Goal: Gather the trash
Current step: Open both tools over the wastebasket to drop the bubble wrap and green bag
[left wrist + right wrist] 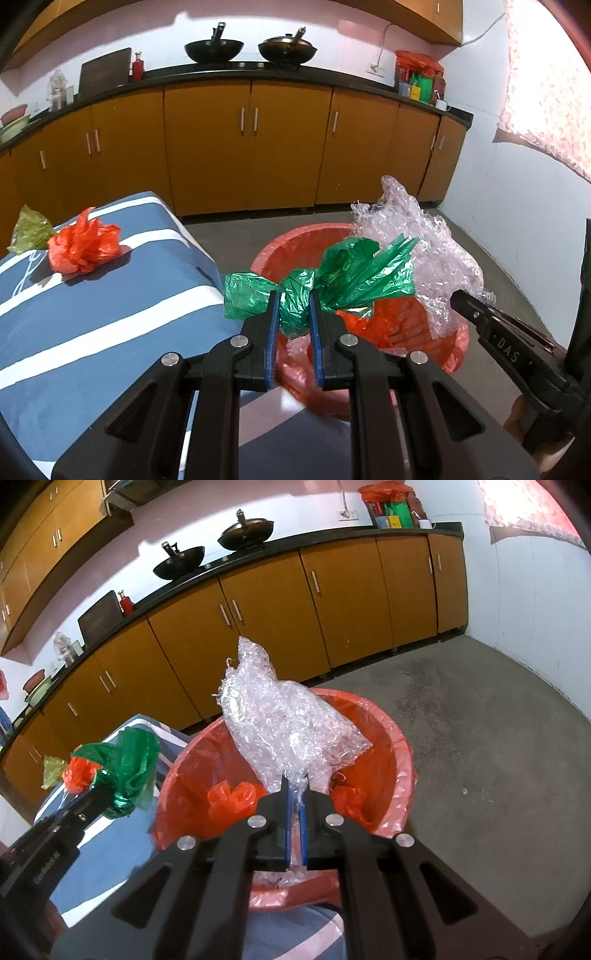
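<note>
My left gripper (294,295) is shut on a crumpled green plastic bag (354,273) and holds it over the near rim of the red-lined bin (280,247). My right gripper (296,781) is shut on a wad of clear bubble wrap (284,723) held above the same bin (399,760); the wrap also shows in the left wrist view (424,243). Red plastic scraps (232,797) lie inside the bin. A crumpled red bag (85,243) and an olive-green wrapper (29,229) lie on the blue striped cloth (92,317) at left.
Orange cabinets (251,147) under a black counter run along the back, with two woks (214,50) on it. Grey floor (480,738) lies right of the bin, bounded by a white wall (524,602).
</note>
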The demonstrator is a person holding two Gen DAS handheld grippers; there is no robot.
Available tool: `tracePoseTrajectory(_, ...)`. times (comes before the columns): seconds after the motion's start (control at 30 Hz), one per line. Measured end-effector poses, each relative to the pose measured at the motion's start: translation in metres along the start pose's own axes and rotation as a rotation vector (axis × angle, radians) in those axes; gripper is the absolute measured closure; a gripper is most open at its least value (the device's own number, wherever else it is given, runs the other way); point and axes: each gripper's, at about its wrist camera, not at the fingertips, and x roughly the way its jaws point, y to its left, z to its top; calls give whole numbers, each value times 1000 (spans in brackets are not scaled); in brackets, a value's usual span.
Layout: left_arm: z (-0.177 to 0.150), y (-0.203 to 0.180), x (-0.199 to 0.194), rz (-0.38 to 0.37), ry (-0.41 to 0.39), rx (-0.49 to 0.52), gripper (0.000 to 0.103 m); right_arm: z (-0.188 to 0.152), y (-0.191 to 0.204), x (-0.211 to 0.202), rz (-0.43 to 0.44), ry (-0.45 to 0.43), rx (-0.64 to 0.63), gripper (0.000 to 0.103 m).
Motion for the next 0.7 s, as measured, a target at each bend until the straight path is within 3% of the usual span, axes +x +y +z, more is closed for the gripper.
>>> tracePoseTrajectory(0.23,-1,-11,20,-32,23,20,87,9,-6,10,31,-3,14,93)
tracePoseTrajectory(0.33,-4,-13,30,-54,56,15,86,7,-10,11,32,0,9,76)
tracePoseTrajectory(0.37,-6,-13,33,-58,66,14,85,7,-12,12,30,0,8,75)
tracePoseTrajectory(0.7,-11,-5,37,-63,96,-4,83,-1,-19,12,3,14,12,75)
